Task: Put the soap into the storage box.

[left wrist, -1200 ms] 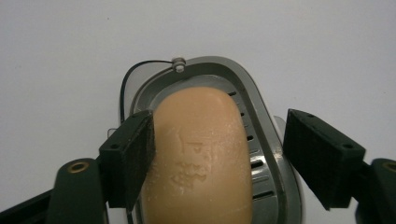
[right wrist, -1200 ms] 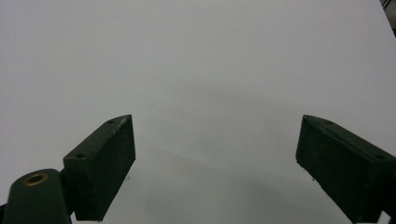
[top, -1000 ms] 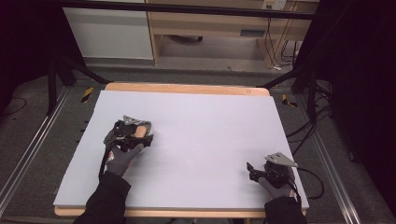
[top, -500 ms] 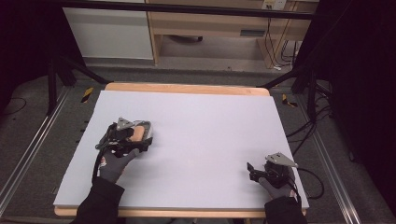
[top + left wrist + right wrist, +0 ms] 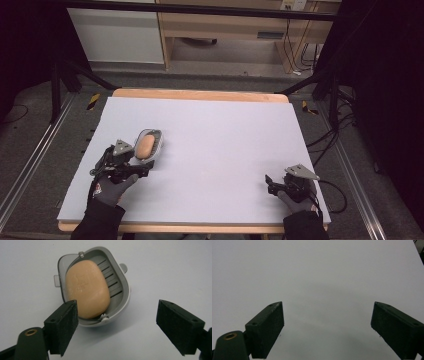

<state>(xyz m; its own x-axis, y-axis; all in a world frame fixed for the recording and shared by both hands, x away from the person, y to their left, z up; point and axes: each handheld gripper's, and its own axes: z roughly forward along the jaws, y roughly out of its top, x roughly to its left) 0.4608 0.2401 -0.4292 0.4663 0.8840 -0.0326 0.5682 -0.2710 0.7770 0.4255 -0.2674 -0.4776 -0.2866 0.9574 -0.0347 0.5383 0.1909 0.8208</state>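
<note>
A grey soap dish [image 5: 154, 144] [image 5: 120, 287] lies on the white table top [image 5: 225, 135], left of centre, with an orange bar of soap [image 5: 145, 146] [image 5: 87, 292] resting in it. My left gripper [image 5: 137, 167] [image 5: 117, 327] sits just on the near side of the dish, jaws wide open with nothing between them; its left jaw is close to the soap's near end. My right gripper [image 5: 271, 184] [image 5: 327, 332] rests near the table's front right corner, open over bare white surface.
The table's wooden edge [image 5: 200, 94] runs along the far side, with shelving [image 5: 225, 30] and cables on the floor beyond. A black frame bar [image 5: 200, 9] crosses the top. Bare white surface stretches between the two grippers.
My left gripper has drawn back toward the near edge and let go of the soap dish, which now lies uncovered on the table. The right gripper has stayed put.
</note>
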